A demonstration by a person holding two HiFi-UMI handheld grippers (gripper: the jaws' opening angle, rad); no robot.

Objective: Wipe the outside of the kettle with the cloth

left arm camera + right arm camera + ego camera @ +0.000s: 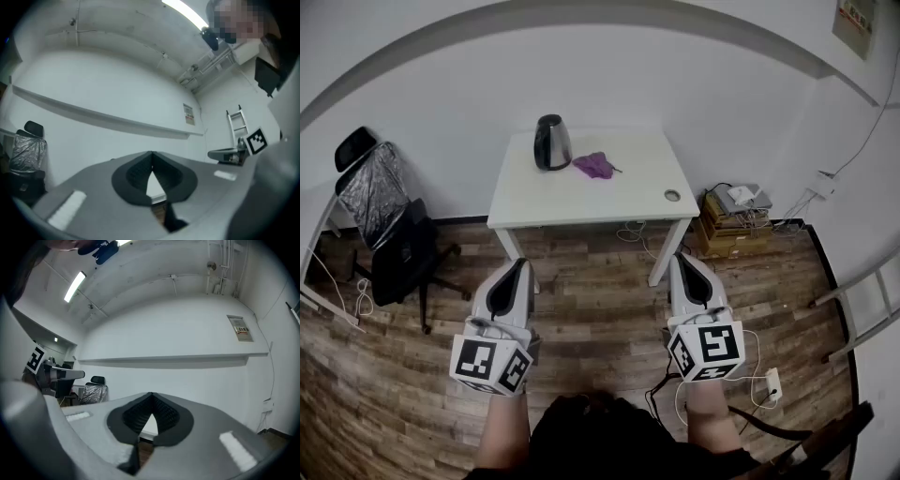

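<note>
Nearest: left gripper (522,263) and right gripper (682,259), both closed on nothing, forearms (502,433) cut off below. Well ahead on table (581,204): kettle (551,142) beside cloth (595,166).

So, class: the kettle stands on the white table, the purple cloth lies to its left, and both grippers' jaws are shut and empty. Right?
No: the head view shows the purple cloth lying right of the kettle. The rest holds: both sit on the white table, and the left gripper and right gripper are shut, empty.
</note>
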